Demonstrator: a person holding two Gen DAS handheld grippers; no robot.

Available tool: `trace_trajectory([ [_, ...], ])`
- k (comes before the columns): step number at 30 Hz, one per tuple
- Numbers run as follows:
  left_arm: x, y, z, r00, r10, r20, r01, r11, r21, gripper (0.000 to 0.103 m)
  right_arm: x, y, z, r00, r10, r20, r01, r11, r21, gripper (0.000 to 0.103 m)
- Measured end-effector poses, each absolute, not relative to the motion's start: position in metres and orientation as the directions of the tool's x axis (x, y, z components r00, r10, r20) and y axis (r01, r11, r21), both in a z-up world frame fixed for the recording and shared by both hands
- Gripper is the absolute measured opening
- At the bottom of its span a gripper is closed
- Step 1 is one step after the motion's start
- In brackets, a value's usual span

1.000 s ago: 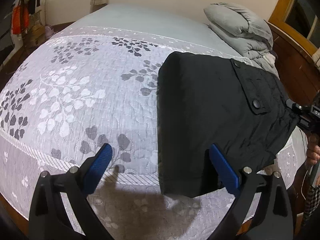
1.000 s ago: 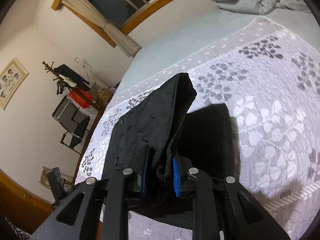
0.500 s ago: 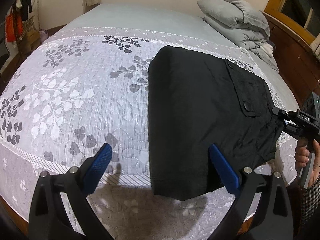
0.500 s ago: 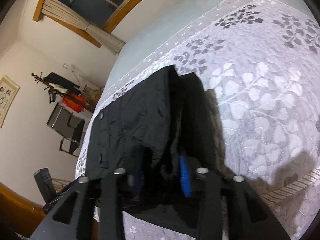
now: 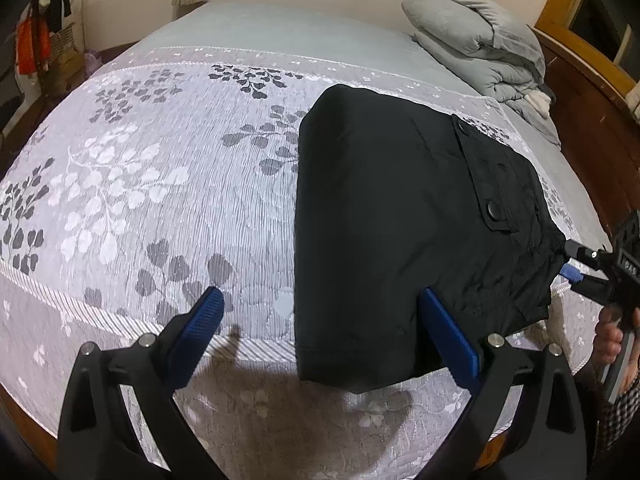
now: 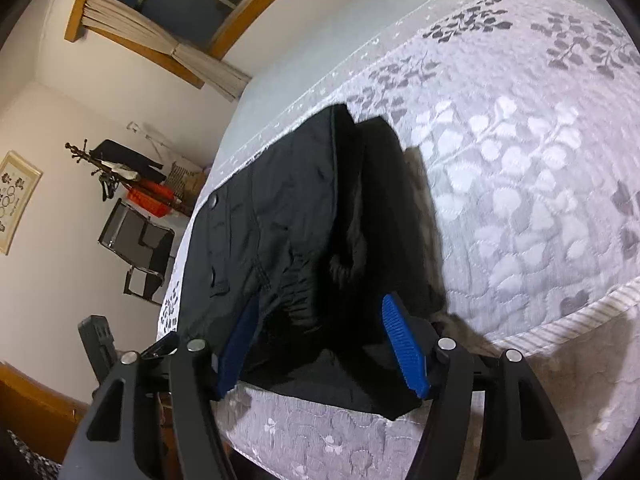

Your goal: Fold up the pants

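The black pants (image 5: 400,220) lie folded in a rectangle on the bed, with a buttoned pocket flap on top at the right. My left gripper (image 5: 320,328) is open and empty, held above the pants' near left corner. In the left wrist view my right gripper (image 5: 568,264) is at the pants' right edge. In the right wrist view the right gripper (image 6: 320,340) is open, its blue pads either side of the waistband end of the pants (image 6: 288,232), not clamping it.
The bed has a white-grey quilt with a leaf pattern (image 5: 140,200). A folded grey duvet (image 5: 480,40) lies at the far right by the wooden headboard. A chair and coat rack (image 6: 132,216) stand beside the bed.
My right gripper has opened and let go of the pants' waistband end, which now lies flat on the fold. My left gripper has stayed open near the bed's front.
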State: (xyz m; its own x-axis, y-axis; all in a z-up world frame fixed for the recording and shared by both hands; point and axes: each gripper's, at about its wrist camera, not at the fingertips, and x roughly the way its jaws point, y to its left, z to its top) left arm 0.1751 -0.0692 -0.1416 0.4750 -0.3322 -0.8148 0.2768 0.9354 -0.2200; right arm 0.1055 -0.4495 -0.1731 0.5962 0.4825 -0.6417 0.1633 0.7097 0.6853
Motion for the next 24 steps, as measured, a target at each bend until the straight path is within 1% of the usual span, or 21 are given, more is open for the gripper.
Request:
trace_trajectory([
  [1, 0.175, -0.07, -0.142, 0.475, -0.331, -0.815, 0.276, 0.936, -0.219, 0.098, 0.107, -0.446, -0.174, 0.59, 0.496, -0.636, 0.151, 0.707, 0.691, 0.046],
  [3, 0.174, -0.07, -0.142, 0.476, -0.327, -0.816, 0.277, 0.937, -0.214, 0.098, 0.107, -0.443, -0.174, 0.598, 0.48, -0.642, 0.149, 0.72, 0.677, 0.045],
  [5, 0.174, -0.07, -0.142, 0.479, -0.325, -0.816, 0.275, 0.938, -0.212, 0.098, 0.106, -0.441, -0.171, 0.602, 0.47, -0.645, 0.141, 0.733, 0.666, 0.041],
  [10, 0.175, -0.07, -0.144, 0.47, -0.335, -0.817, 0.265, 0.936, -0.231, 0.098, 0.101, -0.446, -0.163, 0.61, 0.482, -0.629, 0.138, 0.717, 0.683, 0.034],
  [18, 0.174, -0.076, -0.143, 0.468, -0.339, -0.816, 0.291, 0.931, -0.22, 0.098, 0.092, -0.452, -0.144, 0.642, 0.47, -0.606, 0.107, 0.728, 0.677, 0.03],
  [19, 0.175, -0.077, -0.143, 0.468, -0.339, -0.816, 0.293, 0.931, -0.219, 0.098, 0.092, -0.452, -0.142, 0.644, 0.466, -0.607, 0.103, 0.733, 0.672, 0.028],
  [20, 0.175, -0.077, -0.143, 0.469, -0.338, -0.816, 0.295, 0.931, -0.216, 0.098, 0.093, -0.452, -0.143, 0.641, 0.456, -0.617, 0.107, 0.743, 0.661, 0.023],
  [24, 0.174, -0.08, -0.144, 0.472, -0.326, -0.819, 0.302, 0.933, -0.198, 0.098, 0.096, -0.454, -0.16, 0.598, 0.45, -0.664, 0.155, 0.748, 0.646, 0.023],
])
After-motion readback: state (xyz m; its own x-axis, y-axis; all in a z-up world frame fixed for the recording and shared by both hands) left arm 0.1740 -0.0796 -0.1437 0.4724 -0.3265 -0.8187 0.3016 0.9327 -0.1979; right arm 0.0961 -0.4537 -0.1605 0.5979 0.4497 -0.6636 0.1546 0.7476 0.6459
